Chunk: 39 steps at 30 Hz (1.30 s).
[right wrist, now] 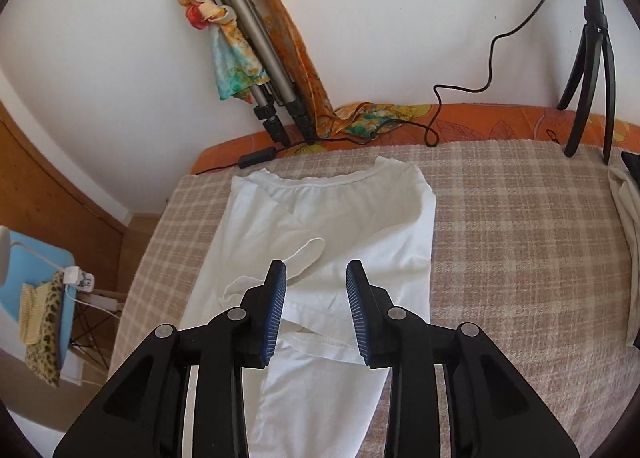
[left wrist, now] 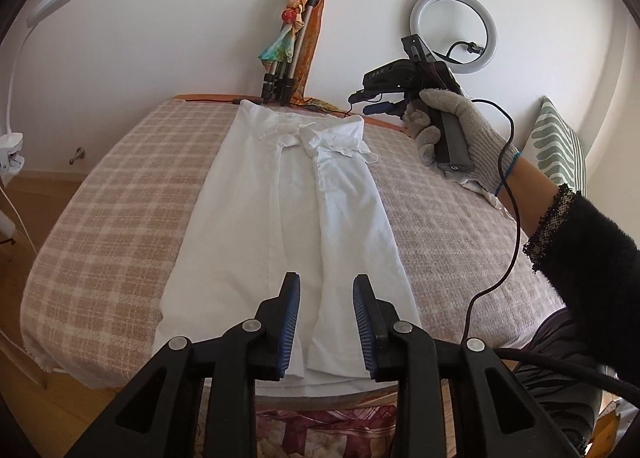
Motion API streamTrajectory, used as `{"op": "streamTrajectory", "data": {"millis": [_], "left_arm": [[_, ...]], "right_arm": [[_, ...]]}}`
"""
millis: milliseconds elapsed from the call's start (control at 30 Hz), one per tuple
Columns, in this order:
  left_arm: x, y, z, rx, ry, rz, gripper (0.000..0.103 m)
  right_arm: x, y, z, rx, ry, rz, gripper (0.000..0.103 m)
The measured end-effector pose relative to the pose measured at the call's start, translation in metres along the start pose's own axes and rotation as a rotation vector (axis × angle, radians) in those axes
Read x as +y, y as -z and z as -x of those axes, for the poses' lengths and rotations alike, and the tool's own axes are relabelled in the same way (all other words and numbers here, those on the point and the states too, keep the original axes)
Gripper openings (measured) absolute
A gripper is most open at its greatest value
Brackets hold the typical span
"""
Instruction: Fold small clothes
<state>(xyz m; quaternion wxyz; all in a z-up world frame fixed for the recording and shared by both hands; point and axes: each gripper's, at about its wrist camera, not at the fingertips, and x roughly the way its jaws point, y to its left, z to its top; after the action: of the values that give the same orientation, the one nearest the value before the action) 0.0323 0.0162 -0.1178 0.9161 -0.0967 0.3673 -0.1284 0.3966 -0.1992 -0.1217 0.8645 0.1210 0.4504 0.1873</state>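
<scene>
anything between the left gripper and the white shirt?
Nothing visible. The left gripper, jaws open and empty, hangs directly over the near hem of the shirt, which lies flat on the blanket with nothing on it.

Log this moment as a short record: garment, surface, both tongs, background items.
garment: white shirt, lying flat, sides folded inward lengthwise
surface: checked blanket on a bed
left tongs: open, above the hem end, gripping nothing
right tongs: open, above the collar half, gripping nothing
right hand: gloved, holding its tool
background: tripod draped with a scarf against the wall, ring light
</scene>
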Motion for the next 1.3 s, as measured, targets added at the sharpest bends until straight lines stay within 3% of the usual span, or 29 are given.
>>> {"op": "streamTrajectory", "data": {"millis": [200,333,500,667,767,833,867,1233,1300], "left_arm": [[-0.001,-0.025,-0.013,0.023,0.032,-0.033,0.028],[-0.009,-0.02,-0.019,0.008,0.024,-0.078,0.028],[-0.006,-0.011,-0.033,0.05,0.033,-0.062,0.028],[-0.005,-0.012,-0.032,0.037,0.031,-0.054,0.028],[-0.005,-0.013,-0.031,0.03,0.021,-0.061,0.028],[-0.004,-0.012,-0.031,0.035,0.027,-0.053,0.028],[-0.004,-0.012,-0.031,0.038,0.032,-0.049,0.028],[-0.005,-0.011,-0.03,0.033,0.045,-0.049,0.028],[-0.004,-0.01,-0.03,0.034,0.043,-0.048,0.028]], "right_arm": [[-0.032,0.007,-0.018,0.096,0.093,-0.043,0.03],[-0.045,0.011,-0.028,0.115,0.105,-0.085,0.03],[-0.032,0.013,-0.034,0.126,0.091,-0.039,0.03],[-0.019,0.02,-0.054,0.169,0.15,0.011,0.03],[-0.017,0.026,-0.064,0.193,0.192,0.028,0.025],[-0.016,0.027,-0.063,0.18,0.216,0.038,0.008],[-0.017,0.027,-0.062,0.181,0.212,0.031,0.006],[-0.024,0.024,-0.032,0.117,0.107,-0.036,0.0],[-0.019,0.022,-0.028,0.095,0.175,-0.003,0.003]]}}
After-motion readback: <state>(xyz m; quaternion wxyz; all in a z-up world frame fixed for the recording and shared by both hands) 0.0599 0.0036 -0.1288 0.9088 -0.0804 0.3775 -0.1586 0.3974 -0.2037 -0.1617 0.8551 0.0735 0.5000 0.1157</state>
